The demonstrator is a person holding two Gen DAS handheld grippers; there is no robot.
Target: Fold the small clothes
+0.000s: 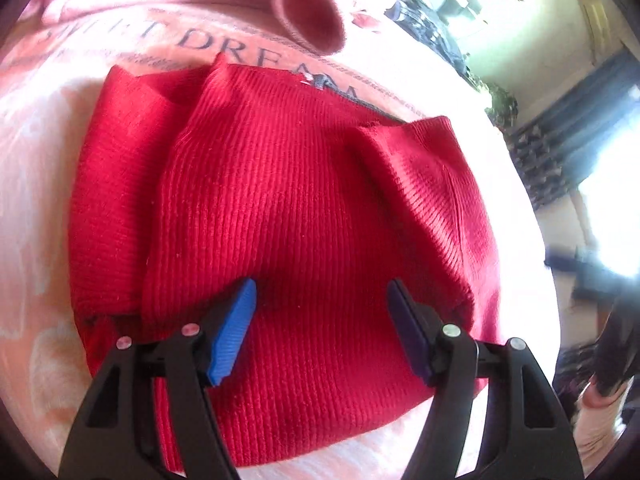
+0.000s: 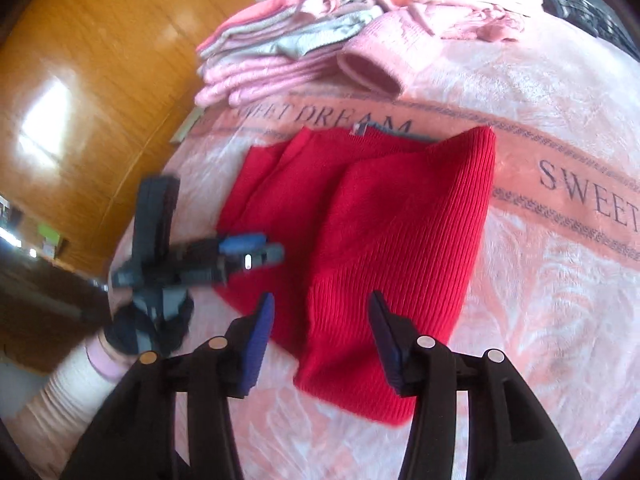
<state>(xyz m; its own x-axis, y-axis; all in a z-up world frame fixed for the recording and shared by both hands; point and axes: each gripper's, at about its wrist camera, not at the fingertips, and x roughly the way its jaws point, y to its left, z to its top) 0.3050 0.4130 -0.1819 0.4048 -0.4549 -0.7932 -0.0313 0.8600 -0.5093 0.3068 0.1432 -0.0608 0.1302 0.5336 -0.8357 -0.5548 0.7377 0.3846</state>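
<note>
The left gripper (image 1: 322, 328) hangs directly over the near part of the red knitted garment (image 1: 280, 208), with its jaws apart and nothing between them. The right gripper (image 2: 320, 336) also has its jaws apart and empty; it hovers above the near hem of the same garment (image 2: 360, 232). In the right wrist view the left gripper (image 2: 256, 250) is seen from the side at the left edge of the cloth, blurred, held by a hand in a dark glove with a pale sleeve (image 2: 72, 384).

The garment lies flat on a pink blanket (image 2: 540, 300) printed with the words "SWEET DREAM", on what looks like a bed. Both side parts are already turned in over the middle, so it is now a long narrow shape. Its long axis runs away from both grippers, from the near hem to the collar with a small label (image 2: 358, 129) at the far end. Behind it, well apart, sits a stack of folded pink and grey clothes (image 2: 280, 48).

I judge that the next fold brings the near hem toward the collar. Both grippers are already at the near end, the left one at the left side and the right one more to the middle and right.
</note>
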